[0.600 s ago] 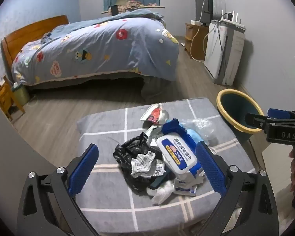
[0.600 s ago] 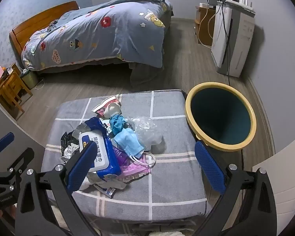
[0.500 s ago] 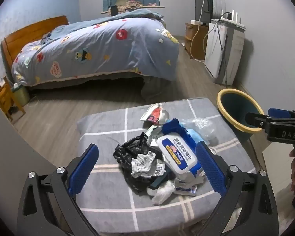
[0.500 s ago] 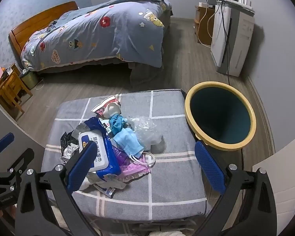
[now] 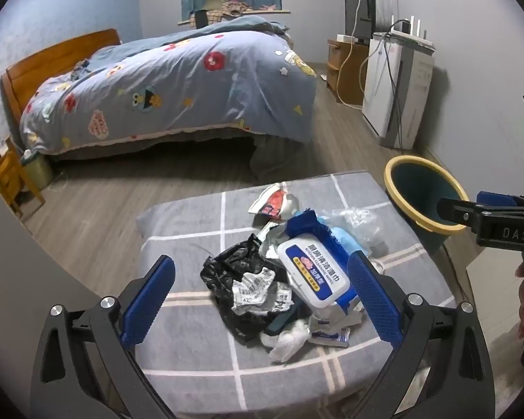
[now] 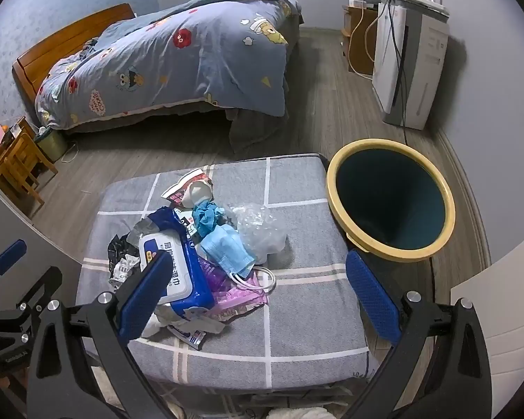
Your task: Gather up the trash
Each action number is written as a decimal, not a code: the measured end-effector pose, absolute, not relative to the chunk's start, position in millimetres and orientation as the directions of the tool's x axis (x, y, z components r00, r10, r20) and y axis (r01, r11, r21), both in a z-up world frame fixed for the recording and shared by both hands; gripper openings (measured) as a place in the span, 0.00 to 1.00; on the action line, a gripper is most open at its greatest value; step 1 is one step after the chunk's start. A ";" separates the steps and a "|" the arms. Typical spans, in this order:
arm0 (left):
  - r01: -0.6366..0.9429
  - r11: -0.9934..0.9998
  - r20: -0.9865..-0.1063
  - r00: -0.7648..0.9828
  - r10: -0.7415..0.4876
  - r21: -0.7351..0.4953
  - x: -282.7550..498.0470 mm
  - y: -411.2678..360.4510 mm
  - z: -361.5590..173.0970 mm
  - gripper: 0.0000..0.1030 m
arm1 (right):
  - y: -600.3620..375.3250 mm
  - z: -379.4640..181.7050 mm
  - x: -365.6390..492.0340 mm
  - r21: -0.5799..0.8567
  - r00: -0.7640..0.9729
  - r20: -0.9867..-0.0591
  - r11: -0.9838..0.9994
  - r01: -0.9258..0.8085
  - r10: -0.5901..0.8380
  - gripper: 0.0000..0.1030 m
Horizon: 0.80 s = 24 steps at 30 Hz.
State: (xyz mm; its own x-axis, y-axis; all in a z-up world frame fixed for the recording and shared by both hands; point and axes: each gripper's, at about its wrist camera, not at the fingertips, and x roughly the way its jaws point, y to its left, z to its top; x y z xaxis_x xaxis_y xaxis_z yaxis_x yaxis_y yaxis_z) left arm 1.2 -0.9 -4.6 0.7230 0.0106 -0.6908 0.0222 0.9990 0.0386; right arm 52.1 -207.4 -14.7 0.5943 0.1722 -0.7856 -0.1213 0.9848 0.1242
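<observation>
A pile of trash lies on a grey checked cushion: a blue and white wet-wipes pack, a black plastic bag, crumpled paper, a blue face mask, clear plastic and a red and white wrapper. A yellow-rimmed dark bin stands right of the cushion. My left gripper is open above the pile's near side. My right gripper is open and empty above the cushion's right half.
A bed with a blue patterned duvet fills the back. A white appliance with cables and a wooden cabinet stand along the right wall. A small wooden stool is at the left. Wooden floor lies between.
</observation>
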 end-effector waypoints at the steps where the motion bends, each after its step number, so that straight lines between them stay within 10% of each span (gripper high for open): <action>1: 0.022 0.999 -0.691 0.723 0.011 0.039 1.3 -1.1 -4.6 0.95 | -206.8 -14.2 52.1 0.123 0.595 -0.785 0.985 -0.122 0.172 0.95; 24: 0.024 0.999 -0.693 0.721 0.011 0.041 -1.2 -3.4 -5.5 0.95 | -207.4 -20.2 53.6 0.132 0.567 -0.806 0.985 -0.108 0.170 0.95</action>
